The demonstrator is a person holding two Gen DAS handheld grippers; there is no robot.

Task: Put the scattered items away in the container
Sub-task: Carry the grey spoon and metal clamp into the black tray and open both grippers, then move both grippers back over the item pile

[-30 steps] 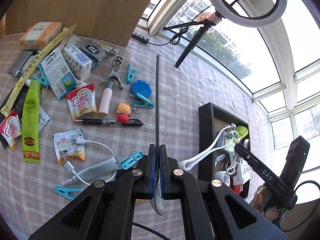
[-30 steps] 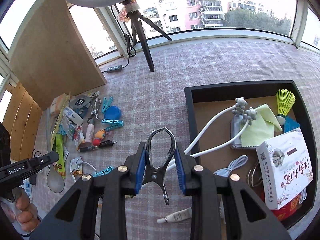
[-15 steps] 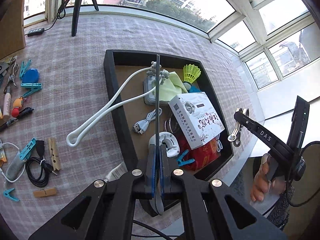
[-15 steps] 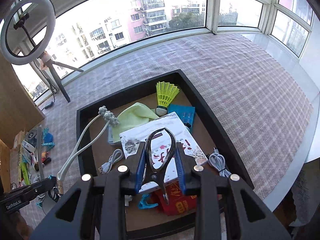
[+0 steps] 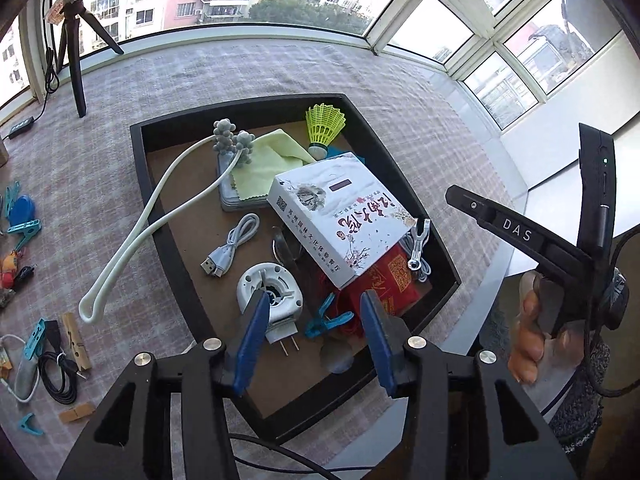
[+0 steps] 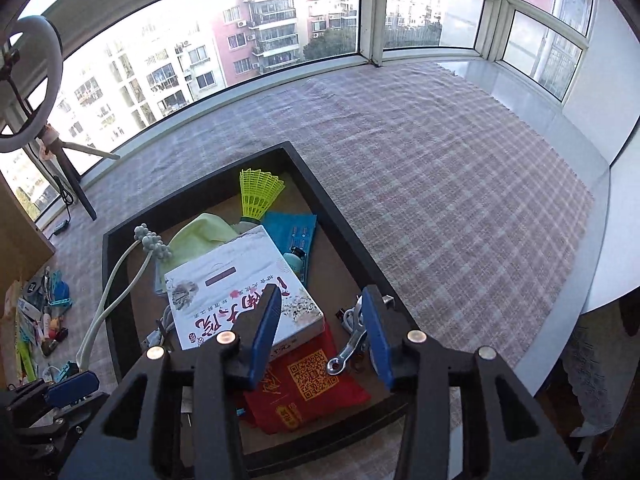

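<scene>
1. Both claws hang over the black tray (image 5: 138,148) with jaws spread apart and nothing between them: left gripper (image 5: 314,320), right gripper (image 6: 320,320).
2. Ahead of both claws, inside the tray, lies the white printed box (image 5: 340,216), resting on a red packet (image 6: 308,384).
3. Just below the right gripper's jaws lies the metal clip (image 6: 348,350), beside the box's right edge.
4. Below the left gripper's jaws lie a white plug adapter (image 5: 270,296), a blue clothespin (image 5: 326,320) and a spoon (image 5: 336,362).
5. Far left of the left claw, scattered items (image 5: 44,344) lie on the checked cloth.
</scene>
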